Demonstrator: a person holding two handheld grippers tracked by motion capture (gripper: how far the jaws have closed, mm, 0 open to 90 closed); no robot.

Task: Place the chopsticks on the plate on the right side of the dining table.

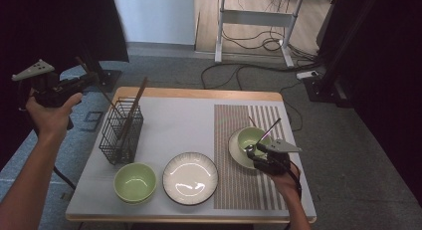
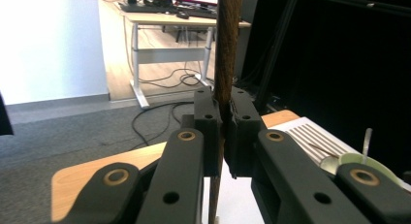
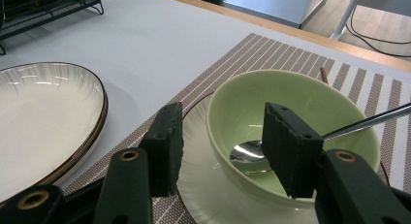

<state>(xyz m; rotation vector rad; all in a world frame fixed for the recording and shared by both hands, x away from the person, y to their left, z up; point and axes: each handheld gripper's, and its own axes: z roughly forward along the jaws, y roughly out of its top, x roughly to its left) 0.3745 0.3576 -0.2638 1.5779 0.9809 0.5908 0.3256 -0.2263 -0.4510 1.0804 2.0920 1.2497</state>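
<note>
My left gripper (image 1: 91,79) is raised off the table's left edge, beyond the wire basket (image 1: 121,131). In the left gripper view its jaws (image 2: 224,132) are shut on a dark brown chopstick (image 2: 227,49), which stands upright between the pads. A second chopstick (image 1: 134,108) leans in the basket. My right gripper (image 1: 260,149) hovers over the near rim of a green bowl (image 1: 250,137), which sits on a saucer (image 3: 203,190). Its jaws (image 3: 223,146) stand open, one outside the rim and one over the bowl. A metal spoon (image 3: 249,151) rests in the bowl (image 3: 291,103).
A striped placemat (image 1: 249,185) lies under the saucer, with a thin brown stick (image 3: 323,74) behind the bowl. A white plate (image 1: 190,178) and another green bowl (image 1: 135,182) sit at the front. A desk (image 1: 259,16) and floor cables lie beyond the table.
</note>
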